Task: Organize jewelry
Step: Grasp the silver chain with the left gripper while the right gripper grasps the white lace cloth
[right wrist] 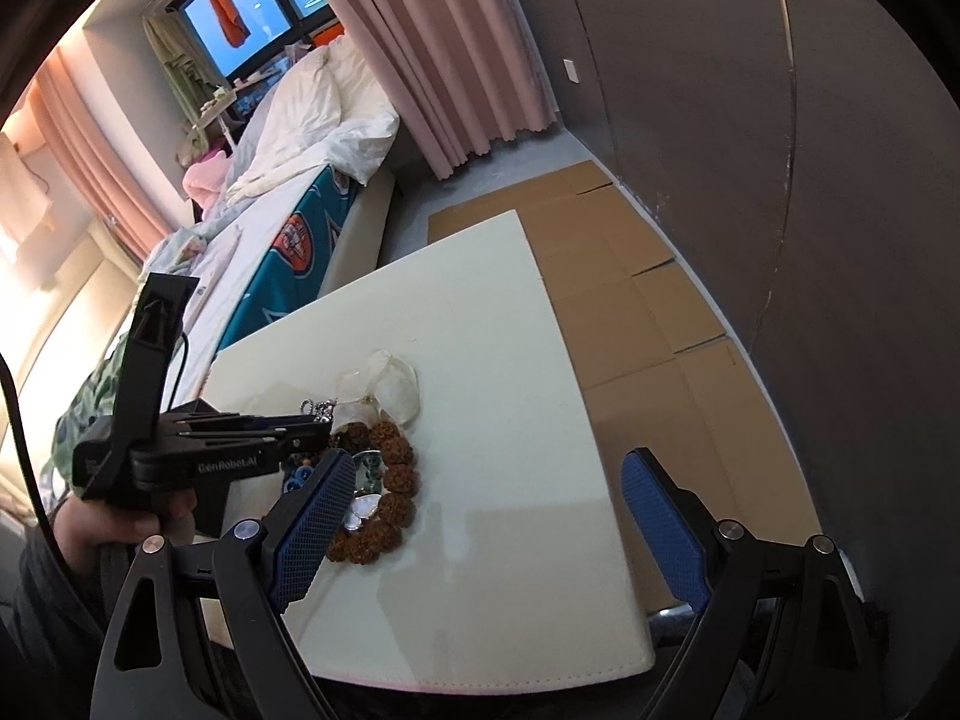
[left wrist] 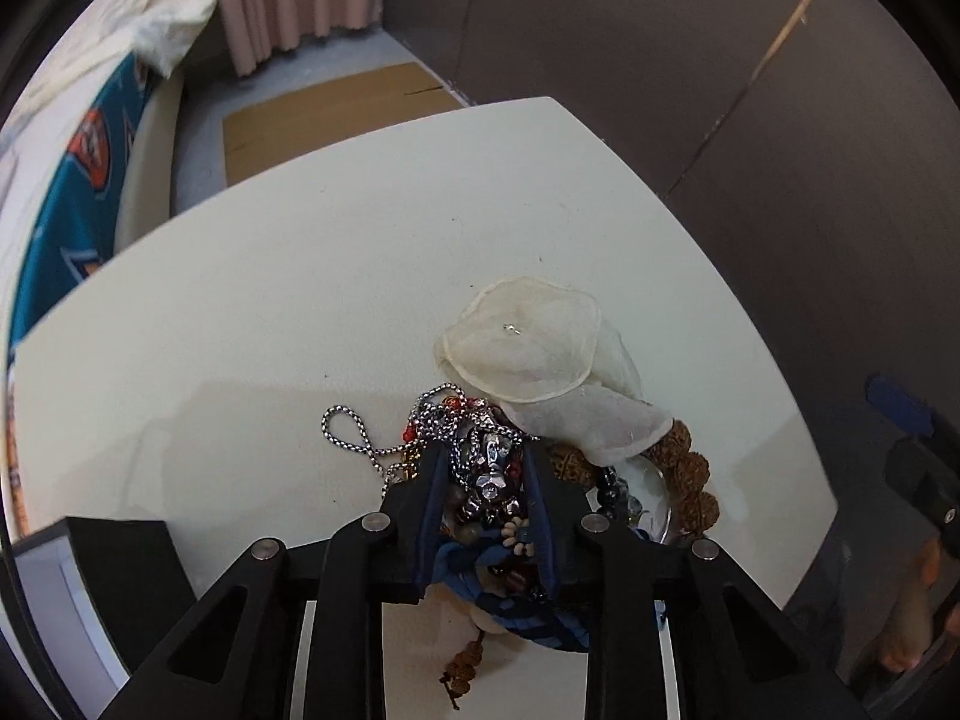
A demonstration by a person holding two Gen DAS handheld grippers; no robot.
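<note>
Bare table beyond the jewelry pile, sheer pouch alongside.

jewelry pile on table, near its right edge; sheer pouch just behind pile, overlapping it; chain loop trails left; big-bead bracelet on pile's right; bed beyond table, cardboard on floor right of it

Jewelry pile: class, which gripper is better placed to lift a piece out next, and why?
Probably the left. The left gripper is already down in the jewelry pile, fingers on either side of the silver chain. The right gripper is open over the bare table, beside the pile.
</note>
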